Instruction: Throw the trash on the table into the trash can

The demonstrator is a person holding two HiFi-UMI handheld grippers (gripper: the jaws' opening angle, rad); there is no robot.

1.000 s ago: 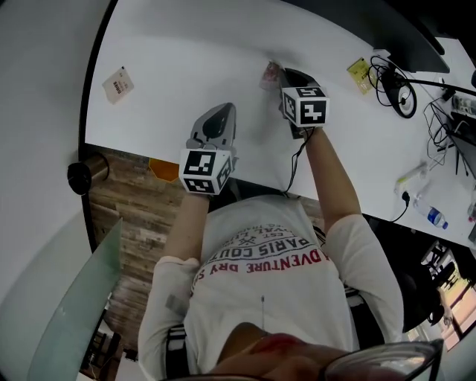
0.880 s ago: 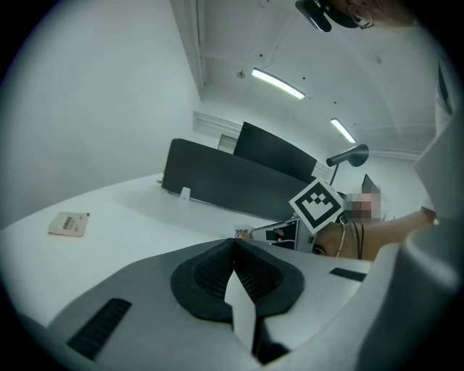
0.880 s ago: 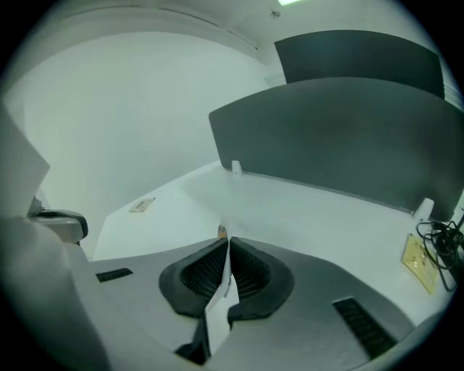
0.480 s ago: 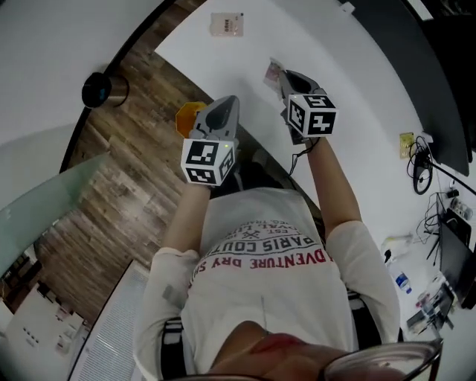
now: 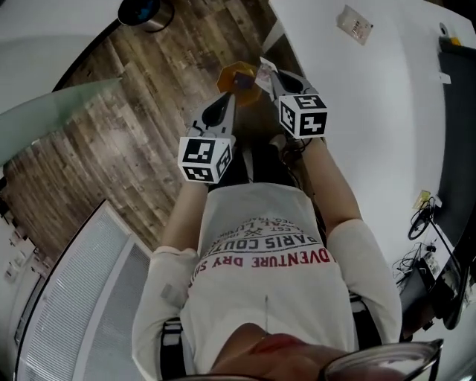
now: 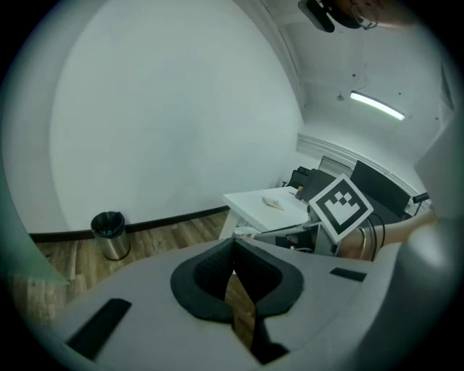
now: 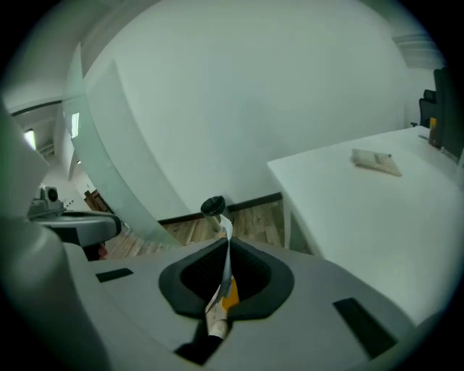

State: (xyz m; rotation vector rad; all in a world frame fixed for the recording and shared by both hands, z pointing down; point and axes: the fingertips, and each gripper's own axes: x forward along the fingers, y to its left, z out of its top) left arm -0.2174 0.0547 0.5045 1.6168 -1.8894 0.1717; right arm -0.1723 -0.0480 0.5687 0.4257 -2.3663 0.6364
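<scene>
My right gripper (image 5: 270, 74) is shut on a thin crumpled wrapper (image 7: 225, 239) that sticks up past its fingertips. It hangs just off the white table's (image 5: 387, 97) corner, over an orange trash can (image 5: 239, 79) on the wood floor. Orange shows low between the right jaws. Beside it, my left gripper (image 5: 225, 104) is shut with nothing in it, its tips near the can's left edge. In the left gripper view the left gripper's (image 6: 232, 269) pads meet. Another piece of trash (image 5: 353, 24) lies on the table, also in the right gripper view as trash (image 7: 375, 161).
A steel waste bin (image 5: 141, 11) stands by the curved white wall, also seen as the bin (image 6: 109, 233). A glass panel (image 5: 44, 119) rises at the left. Cables and a monitor (image 5: 446, 111) sit along the table's far side.
The view has swung left, away from the table. Both grippers went from above the tabletop to above the floor by the orange can. The wrapper stayed in the right gripper.
</scene>
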